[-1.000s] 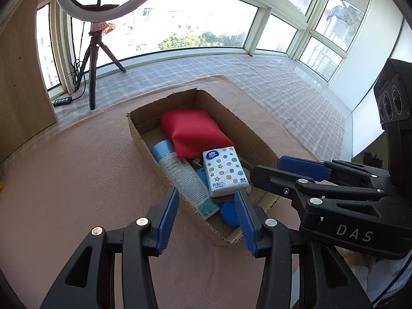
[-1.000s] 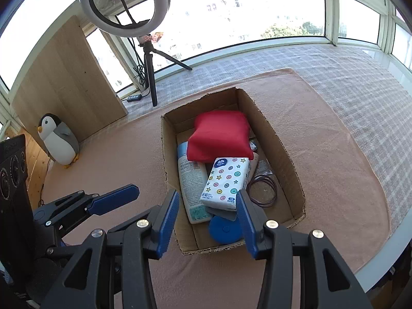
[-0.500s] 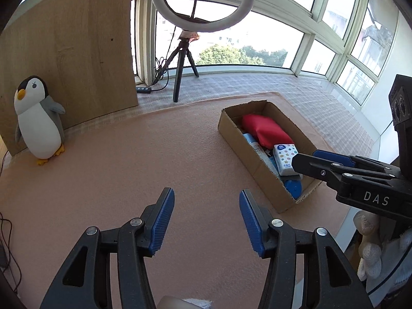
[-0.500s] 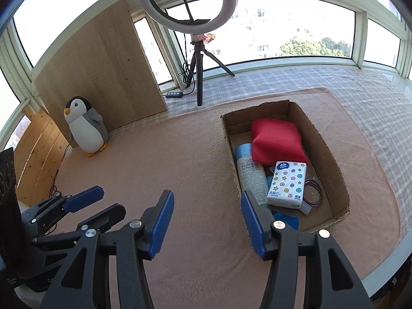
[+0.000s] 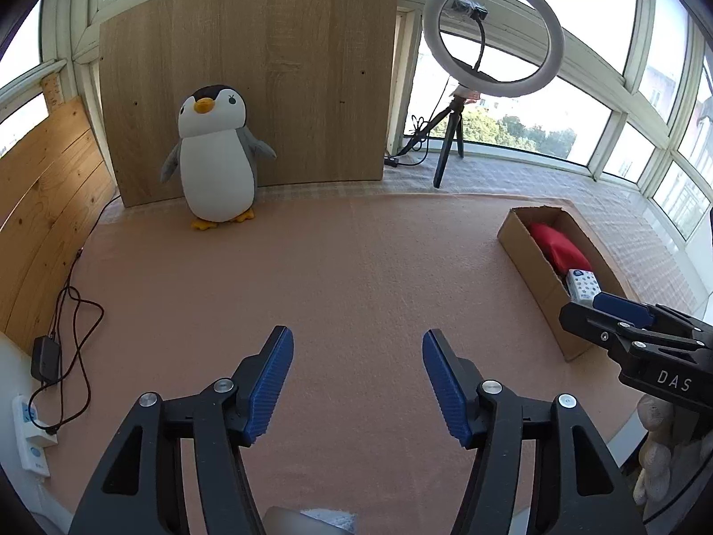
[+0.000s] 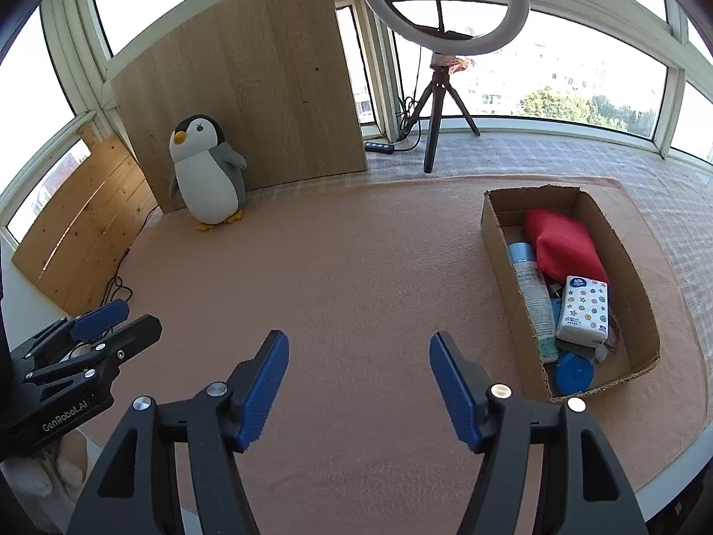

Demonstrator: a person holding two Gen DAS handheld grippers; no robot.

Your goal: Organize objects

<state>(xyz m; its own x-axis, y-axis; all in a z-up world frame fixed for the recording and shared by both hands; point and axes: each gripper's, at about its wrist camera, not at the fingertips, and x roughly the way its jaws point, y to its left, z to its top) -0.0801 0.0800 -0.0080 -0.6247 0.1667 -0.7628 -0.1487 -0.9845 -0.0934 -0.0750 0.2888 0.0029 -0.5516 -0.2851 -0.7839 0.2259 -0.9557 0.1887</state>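
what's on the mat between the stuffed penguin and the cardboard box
Nothing: in the right wrist view, only bare pink mat runs from the grey-and-white plush penguin to the open brown cardboard box.

left gripper (image 5: 358, 379): held angled down over the pink mat (image 5: 356, 267), jaws just opened wider, nothing between.
right gripper (image 6: 358, 383): likewise tilted down over the mat, jaws just widened, empty.
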